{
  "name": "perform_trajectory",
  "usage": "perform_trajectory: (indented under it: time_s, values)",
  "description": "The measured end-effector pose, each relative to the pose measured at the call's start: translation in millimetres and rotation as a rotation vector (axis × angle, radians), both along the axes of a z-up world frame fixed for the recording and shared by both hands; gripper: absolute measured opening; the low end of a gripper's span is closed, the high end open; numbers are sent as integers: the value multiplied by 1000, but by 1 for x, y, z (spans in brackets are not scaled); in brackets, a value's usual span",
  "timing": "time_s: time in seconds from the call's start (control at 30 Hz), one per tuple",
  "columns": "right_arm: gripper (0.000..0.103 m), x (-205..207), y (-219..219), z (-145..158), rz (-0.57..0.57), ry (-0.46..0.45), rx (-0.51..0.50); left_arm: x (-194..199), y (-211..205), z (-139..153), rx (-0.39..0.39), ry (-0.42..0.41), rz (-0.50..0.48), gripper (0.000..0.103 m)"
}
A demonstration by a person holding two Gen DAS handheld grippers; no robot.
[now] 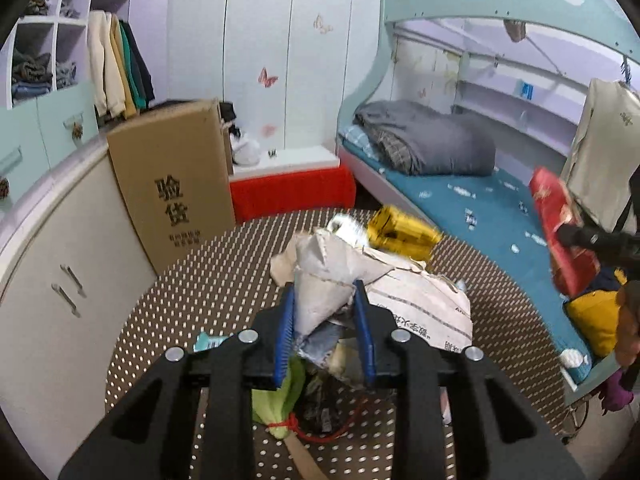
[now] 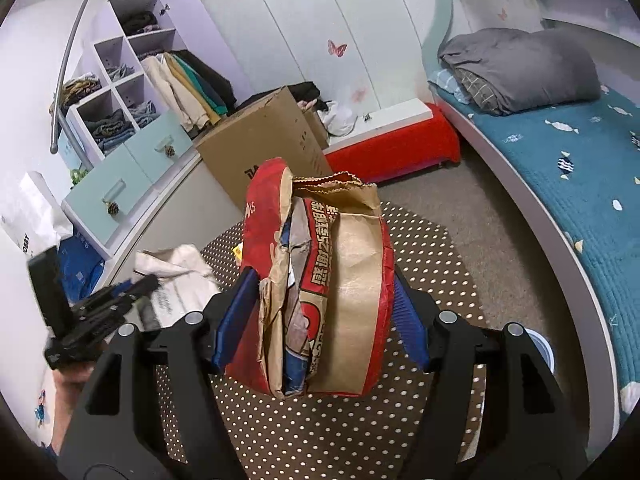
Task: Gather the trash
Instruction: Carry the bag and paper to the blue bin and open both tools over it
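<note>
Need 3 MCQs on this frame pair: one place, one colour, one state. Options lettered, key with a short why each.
1. Where does the gold can lie?
A. on the dotted mat, beyond the crumpled paper
B. on the bed
C. inside the cardboard box

2. What colour are the pads of the left claw?
A. red
B. blue
C. green

3. What is the state of the right claw?
A. open, holding nothing
B. shut on the red and brown paper bag
C. shut on a hanging shirt

Key:
1 A, the can rests on the mat past the crumpled paper.
2 B, both pads show blue beside the paper.
3 B, its pads press the bag's two sides.
</note>
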State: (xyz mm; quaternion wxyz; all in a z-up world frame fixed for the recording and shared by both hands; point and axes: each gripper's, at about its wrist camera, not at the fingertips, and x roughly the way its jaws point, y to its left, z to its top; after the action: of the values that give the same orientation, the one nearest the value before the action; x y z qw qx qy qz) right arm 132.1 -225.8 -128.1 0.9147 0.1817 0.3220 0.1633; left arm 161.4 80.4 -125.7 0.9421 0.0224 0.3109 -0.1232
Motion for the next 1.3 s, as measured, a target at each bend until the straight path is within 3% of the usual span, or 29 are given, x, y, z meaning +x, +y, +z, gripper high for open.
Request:
perform_trajectory:
  time_s: [0.23, 0.47, 0.67, 0.77, 1.0, 1.03, 1.1, 1.3]
  values:
    - [64, -6, -39, 3, -72, -16, 10, -6, -43, 30, -21, -64, -65, 27]
    - [65, -11, -109, -19, -199, 27, 17, -5, -116, 29, -42, -61, -185, 27]
    - [65, -2, -178, -82, -325, 176, 59, 4, -182, 9, -29, -10, -287, 27]
    - [65, 6, -208, -133, -382, 290, 75, 11, -216, -6, -14, 28, -333, 27]
    - [66, 27, -240, -218, -413, 442, 128, 26, -279, -37, 39, 100, -405, 27]
    - [68, 29, -243, -226, -413, 449, 136, 29, -288, -42, 54, 111, -415, 27]
    - [81, 35, -248, -242, -421, 470, 161, 34, -305, -53, 82, 134, -437, 27]
    - [82, 23, -280, -252, -506, 464, 249, 46, -356, -84, 182, 199, -505, 27]
